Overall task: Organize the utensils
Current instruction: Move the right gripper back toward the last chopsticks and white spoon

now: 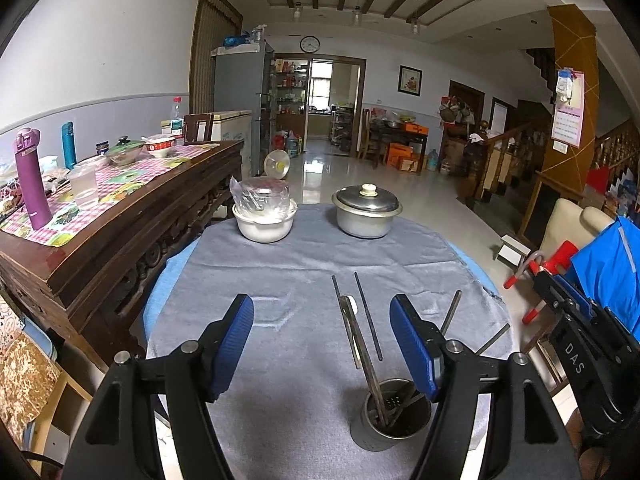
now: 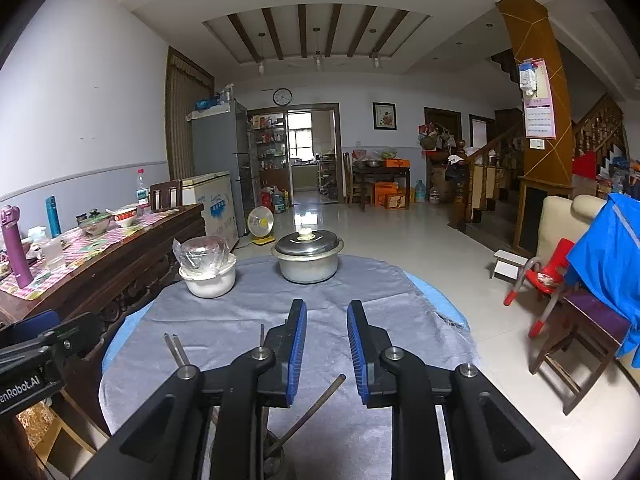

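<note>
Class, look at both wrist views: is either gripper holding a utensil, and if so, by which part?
Nothing is held. The left gripper and right gripper both stand open with only grey cloth between their fingers.

Cloth (image 1: 304,248): grey, matt, napped. Holder (image 1: 390,414): brushed metal, perforated. Chopsticks (image 1: 368,312): dull metal. Pot (image 1: 366,210): shiny metal. Pads (image 1: 236,344): blue ribbed plastic. Sideboard (image 1: 132,216), left: glossy dark wood.

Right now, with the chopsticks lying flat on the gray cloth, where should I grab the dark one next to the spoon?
Take the dark chopstick near its middle, coming straight down from above with the fingers either side of its thin width. It lies flat on the cloth, angled away from the holder, so a side approach would probably just push it; the spoon crowds one side.
</note>
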`<state>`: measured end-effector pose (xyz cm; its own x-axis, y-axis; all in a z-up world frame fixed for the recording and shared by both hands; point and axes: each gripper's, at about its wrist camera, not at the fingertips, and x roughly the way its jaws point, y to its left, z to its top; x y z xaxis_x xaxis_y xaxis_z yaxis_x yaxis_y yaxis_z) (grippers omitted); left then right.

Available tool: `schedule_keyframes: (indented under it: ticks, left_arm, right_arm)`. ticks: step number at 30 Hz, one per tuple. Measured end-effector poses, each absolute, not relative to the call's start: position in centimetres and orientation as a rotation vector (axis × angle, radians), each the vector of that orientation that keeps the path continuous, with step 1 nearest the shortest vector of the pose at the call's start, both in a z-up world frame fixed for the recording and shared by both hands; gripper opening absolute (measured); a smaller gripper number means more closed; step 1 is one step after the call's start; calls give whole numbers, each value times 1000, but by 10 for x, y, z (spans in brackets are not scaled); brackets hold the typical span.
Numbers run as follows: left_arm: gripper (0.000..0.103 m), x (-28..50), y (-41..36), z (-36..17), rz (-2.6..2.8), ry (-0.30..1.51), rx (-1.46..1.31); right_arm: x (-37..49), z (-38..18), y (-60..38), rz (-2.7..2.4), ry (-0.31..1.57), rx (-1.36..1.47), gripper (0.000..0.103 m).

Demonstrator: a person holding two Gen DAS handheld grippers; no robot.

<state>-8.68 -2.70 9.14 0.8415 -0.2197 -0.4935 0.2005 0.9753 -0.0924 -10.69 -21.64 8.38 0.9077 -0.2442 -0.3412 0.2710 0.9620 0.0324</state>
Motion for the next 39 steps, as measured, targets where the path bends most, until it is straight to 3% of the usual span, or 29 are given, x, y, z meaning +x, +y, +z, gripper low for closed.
schedule_keyframes:
  ticks: [31, 34, 36, 39]
  left_arm:
    - [72, -50, 11, 84, -97, 541, -76]
    - [73, -38, 23, 80, -49, 540, -79]
    - [74, -28, 31, 75, -17, 547, -72]
    - [75, -8, 42, 62, 38, 569, -61]
  right_arm:
    - [-100, 94, -252, -327, 350, 151, 25]
    - [-95, 96, -274, -367, 348, 182, 34]
    - [-91, 93, -291, -411, 351, 197, 46]
    - [-84, 85, -316, -457, 370, 216, 47]
